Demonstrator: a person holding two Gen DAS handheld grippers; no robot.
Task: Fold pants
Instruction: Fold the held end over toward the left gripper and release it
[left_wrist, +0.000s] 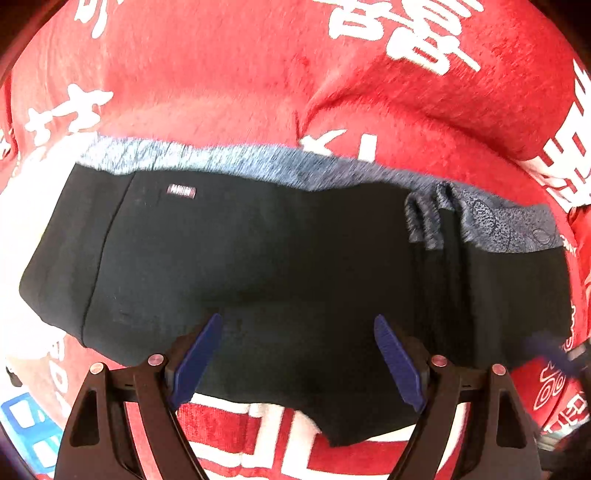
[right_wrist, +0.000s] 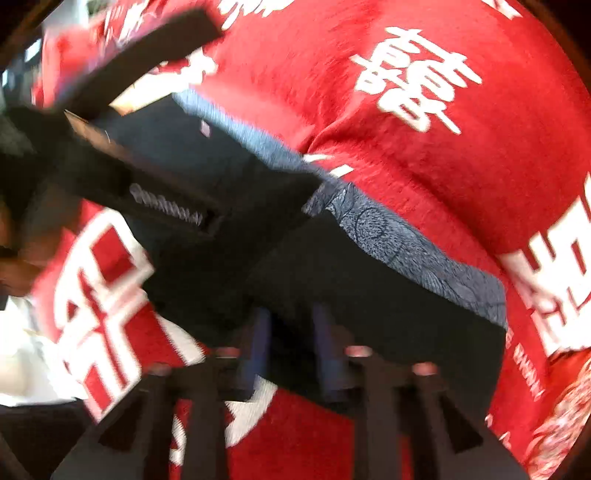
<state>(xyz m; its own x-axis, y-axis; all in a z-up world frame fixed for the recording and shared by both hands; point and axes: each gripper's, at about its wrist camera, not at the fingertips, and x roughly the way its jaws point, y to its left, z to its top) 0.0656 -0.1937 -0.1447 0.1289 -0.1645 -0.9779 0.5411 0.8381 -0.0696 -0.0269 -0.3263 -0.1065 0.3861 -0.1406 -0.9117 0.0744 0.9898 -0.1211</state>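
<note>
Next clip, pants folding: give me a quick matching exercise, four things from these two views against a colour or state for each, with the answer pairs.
Things
1. pants
2. blanket
3. left gripper
4. waistband lining

Colour or state
A. red with white characters
B. blue-grey, patterned
C. black, lying flat
D. jaws wide apart above the black fabric

Pairs: 1-C, 2-A, 3-D, 4-B

The right gripper is left out: its view is blurred, and although its fingers stand close together at the pants' edge, a grip cannot be confirmed.
</note>
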